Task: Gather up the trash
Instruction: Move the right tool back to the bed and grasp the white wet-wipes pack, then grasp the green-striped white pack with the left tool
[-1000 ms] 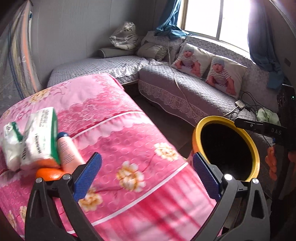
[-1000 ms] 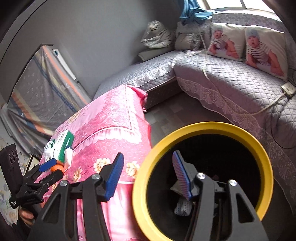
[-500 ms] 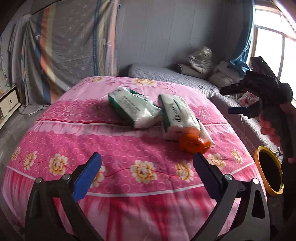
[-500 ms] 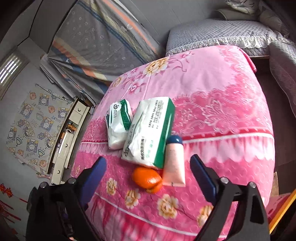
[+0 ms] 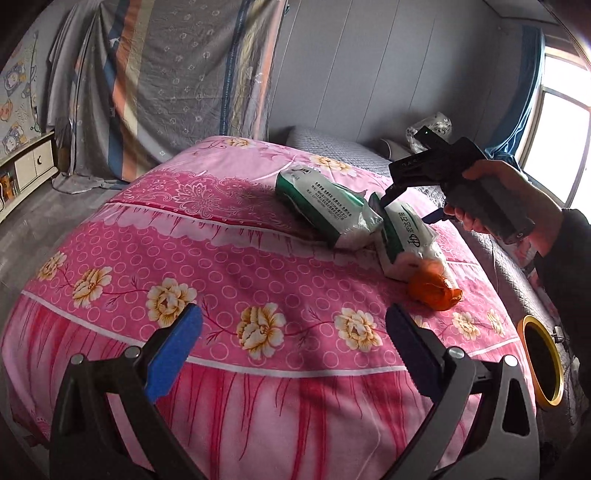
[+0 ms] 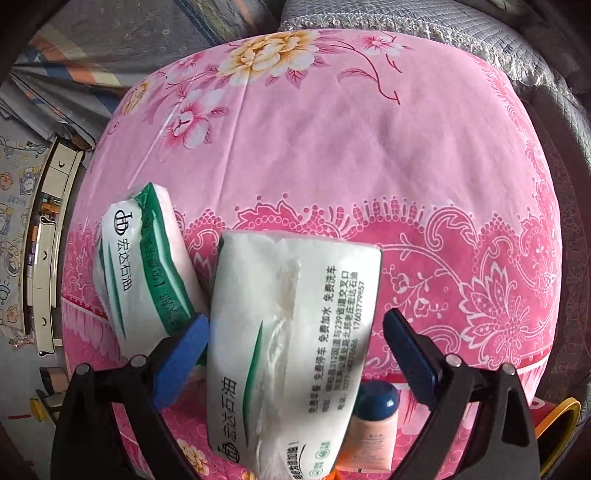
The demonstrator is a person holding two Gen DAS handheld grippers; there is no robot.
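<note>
Two white-and-green tissue packs lie on the pink floral bed: one (image 5: 328,206) farther left, one (image 5: 410,240) to its right. An orange peel (image 5: 434,290) lies in front of the right pack. A pink tube with a blue cap (image 6: 373,424) lies beside that pack. My right gripper (image 6: 295,354) is open, its jaws astride the near tissue pack (image 6: 291,332); the other pack (image 6: 144,266) lies to its left. It also shows in the left wrist view (image 5: 410,206), over the packs. My left gripper (image 5: 291,343) is open and empty above the bed's near edge.
A black bin with a yellow rim (image 5: 541,362) stands on the floor right of the bed (image 5: 184,229). A grey quilted sofa (image 6: 424,14) lies behind the bed. A striped curtain (image 5: 166,85) and a low cabinet (image 5: 26,170) stand at the left.
Both grippers swung away from the bin toward the bed. My right gripper came down over the near tissue pack, jaws now on either side of it. My left gripper drew back slightly.
</note>
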